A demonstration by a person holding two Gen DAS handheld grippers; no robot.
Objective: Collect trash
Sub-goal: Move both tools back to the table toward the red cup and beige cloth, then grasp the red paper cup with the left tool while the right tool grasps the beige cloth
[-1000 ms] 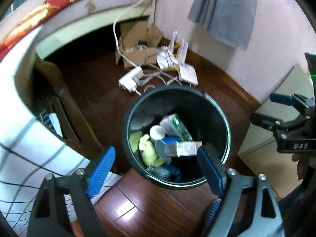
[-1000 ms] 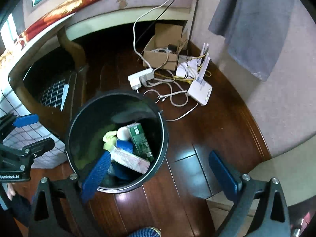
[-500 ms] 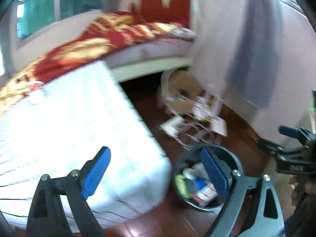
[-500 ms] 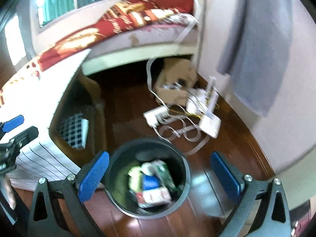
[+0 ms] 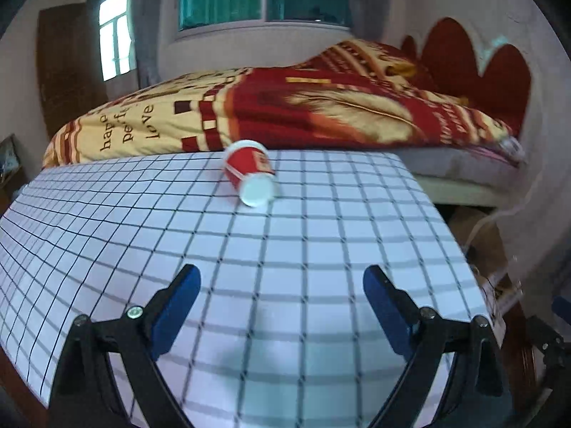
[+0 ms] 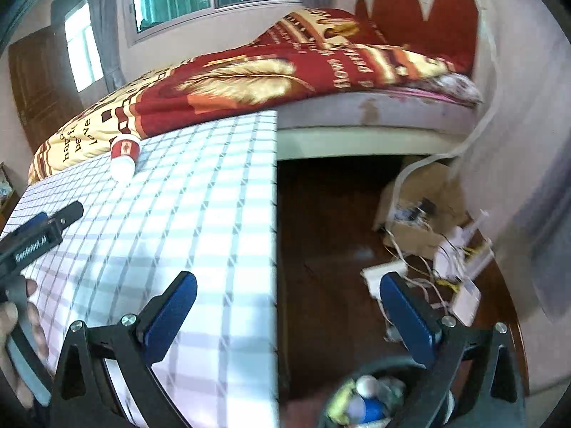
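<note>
1. On the checked tablecloth [image 5: 285,267] a red paper cup [image 5: 249,171] lies on its side near the far edge, white base toward the camera.
2. Left gripper [image 5: 282,299] hovers over the cloth, fingers wide apart, empty; the cup sits well ahead, between their lines.
3. Right gripper [image 6: 285,310] gapes empty too, straddling the table edge above the trash bin [image 6: 367,403]; the cup is far off to its left.

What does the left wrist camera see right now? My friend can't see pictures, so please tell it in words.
A red paper cup lies on its side on a table with a white checked cloth, its white bottom facing the camera. The open left gripper hovers above the cloth, short of the cup. Behind the table is a bed with a red and yellow blanket.
</note>
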